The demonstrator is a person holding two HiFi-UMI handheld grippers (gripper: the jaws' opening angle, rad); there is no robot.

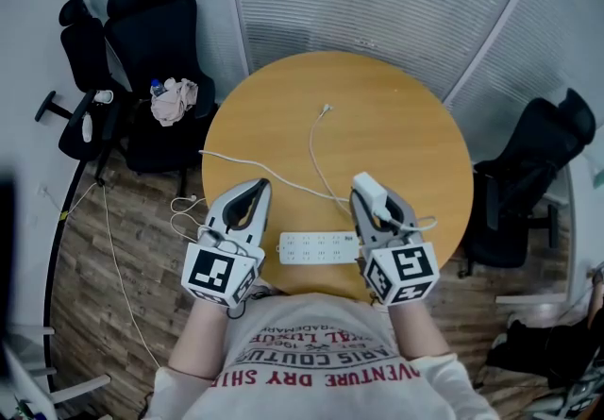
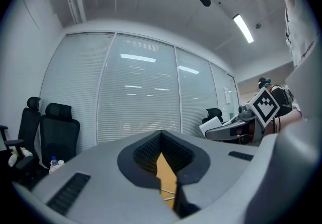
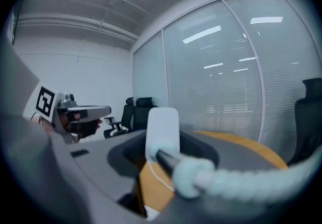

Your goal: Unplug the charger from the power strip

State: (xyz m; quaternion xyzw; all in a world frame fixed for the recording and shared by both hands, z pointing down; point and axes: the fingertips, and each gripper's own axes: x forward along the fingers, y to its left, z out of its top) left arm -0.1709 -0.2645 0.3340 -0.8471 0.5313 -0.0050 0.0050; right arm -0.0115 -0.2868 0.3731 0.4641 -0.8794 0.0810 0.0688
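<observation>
The right tool is clenching the white charger clear of the white power strip. The strip is lying lengthwise along the tabletop's near edge, between both tools and nearer the right. The left tool is hanging pinched together, empty. No brand is showing; the shirt print is partly reading "VENTURE DRY".

left claw closed, empty, black chairs, blinds behind
</observation>
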